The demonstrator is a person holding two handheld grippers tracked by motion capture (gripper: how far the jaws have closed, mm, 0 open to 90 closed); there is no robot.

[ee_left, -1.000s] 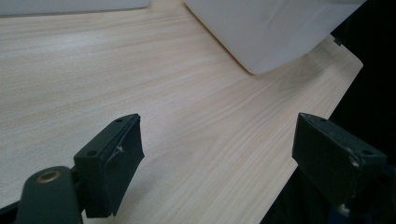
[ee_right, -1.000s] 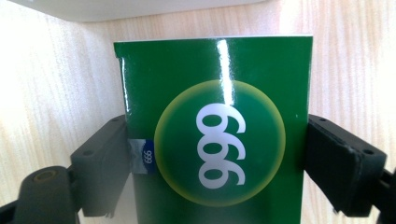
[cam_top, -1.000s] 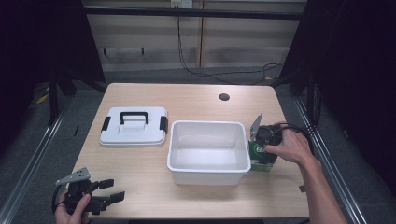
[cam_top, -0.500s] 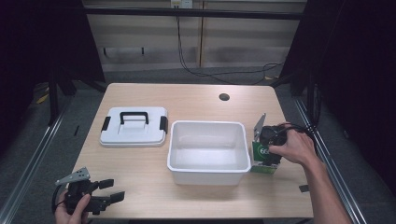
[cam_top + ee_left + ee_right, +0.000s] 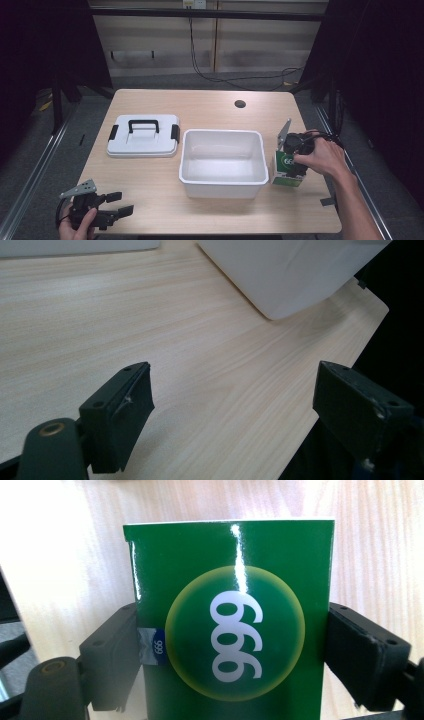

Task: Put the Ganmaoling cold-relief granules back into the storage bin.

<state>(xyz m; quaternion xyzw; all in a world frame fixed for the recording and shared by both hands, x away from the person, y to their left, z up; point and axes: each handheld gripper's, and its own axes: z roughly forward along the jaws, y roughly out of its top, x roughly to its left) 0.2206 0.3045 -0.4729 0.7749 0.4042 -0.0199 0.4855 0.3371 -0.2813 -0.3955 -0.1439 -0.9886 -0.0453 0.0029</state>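
Observation:
A green box [image 5: 287,171] with a white "999" in a yellow-edged circle [image 5: 230,630] stands on the table just right of the white bin [image 5: 220,187]. My right gripper [image 5: 295,154] comes down on it from above. Its jaws press the box's two sides [image 5: 230,645], so it is shut on the box. My left gripper [image 5: 121,205] rests low at the table's front left corner. Its jaws are wide apart [image 5: 232,405] over bare wood, with nothing between them.
The open white bin is empty and sits mid-table; its corner [image 5: 290,275] shows ahead of the left gripper. Its white lid [image 5: 144,145] with a black handle and clips lies to the left. A cable hole [image 5: 240,104] is at the back.
The right hand and the green box have shifted very slightly to the right. The left gripper has stayed in place.

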